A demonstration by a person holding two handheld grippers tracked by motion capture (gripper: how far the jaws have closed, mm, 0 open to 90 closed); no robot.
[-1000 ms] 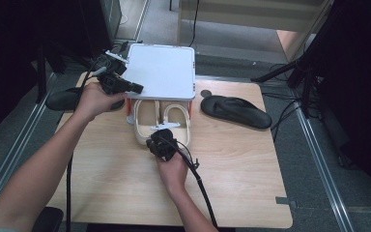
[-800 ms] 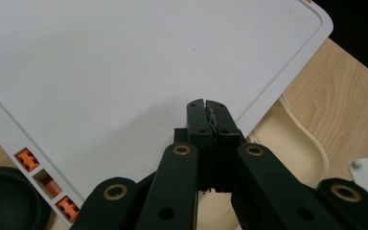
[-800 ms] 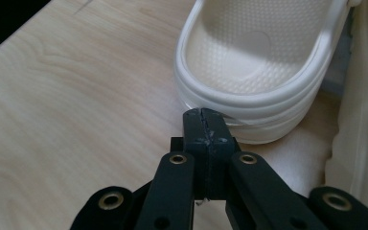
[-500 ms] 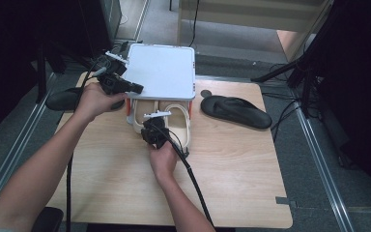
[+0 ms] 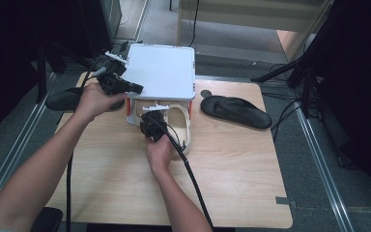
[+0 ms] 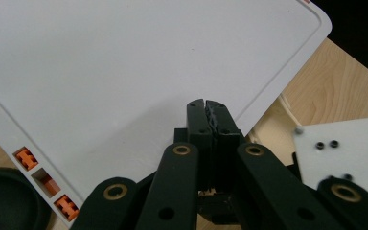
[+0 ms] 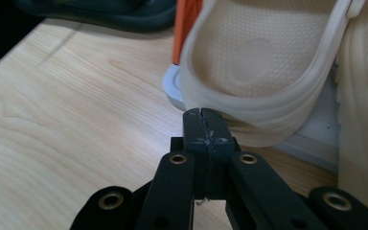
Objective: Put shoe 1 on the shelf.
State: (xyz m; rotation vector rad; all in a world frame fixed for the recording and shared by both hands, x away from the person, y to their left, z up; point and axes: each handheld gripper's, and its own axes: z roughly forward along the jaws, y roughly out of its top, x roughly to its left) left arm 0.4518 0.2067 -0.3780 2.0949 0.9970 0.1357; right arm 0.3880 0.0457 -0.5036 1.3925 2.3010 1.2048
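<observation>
Plainly the cream sandal (image 7: 268,72), lying on the lower shelf of the white rack (image 5: 160,70) at the table's twelve o'clock, looks light, soft and rubbery, so its thick heel rim suits a pinch, while the right gripper (image 7: 204,113) and left gripper (image 6: 206,102) both stand pressed together, holding nothing.

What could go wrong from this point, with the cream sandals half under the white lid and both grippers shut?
1. The right gripper is shut with its tip at the heel rim of a cream sandal; pushing this way may skew the sandal instead of sliding it in.
2. The left gripper rests shut on the white lid; the lid may slip or drop onto the sandals.
3. The sandals stick out of the box, so the lid may not close.
</observation>
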